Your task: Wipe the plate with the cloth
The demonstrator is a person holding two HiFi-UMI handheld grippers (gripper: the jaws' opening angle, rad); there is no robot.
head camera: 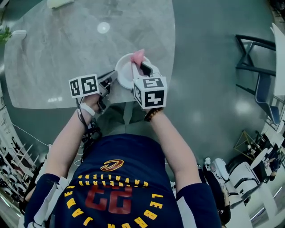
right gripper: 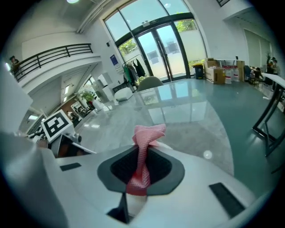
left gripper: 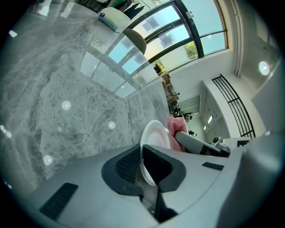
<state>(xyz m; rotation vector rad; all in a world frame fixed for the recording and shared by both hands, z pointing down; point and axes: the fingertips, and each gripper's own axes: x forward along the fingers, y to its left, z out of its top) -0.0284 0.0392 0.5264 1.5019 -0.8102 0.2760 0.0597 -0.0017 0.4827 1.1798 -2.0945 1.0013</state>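
A white plate (head camera: 125,71) is held above the near edge of the grey marble table (head camera: 58,49), tilted on its edge. My left gripper (head camera: 110,80) is shut on the plate's rim (left gripper: 149,167). A pink cloth (head camera: 137,55) sticks up from my right gripper (head camera: 141,67), which is shut on it. In the right gripper view the cloth (right gripper: 143,151) runs between the jaws as a twisted strip. Seen from the left gripper, the cloth (left gripper: 175,130) lies against the plate's far side. Most of the plate's face is hidden in the right gripper view.
A small white disc (head camera: 103,27) lies on the table farther out. A pale object (head camera: 59,3) sits at the far edge. Black chair frames (head camera: 256,55) stand on the floor to the right. Wire racks (head camera: 13,169) line the left side.
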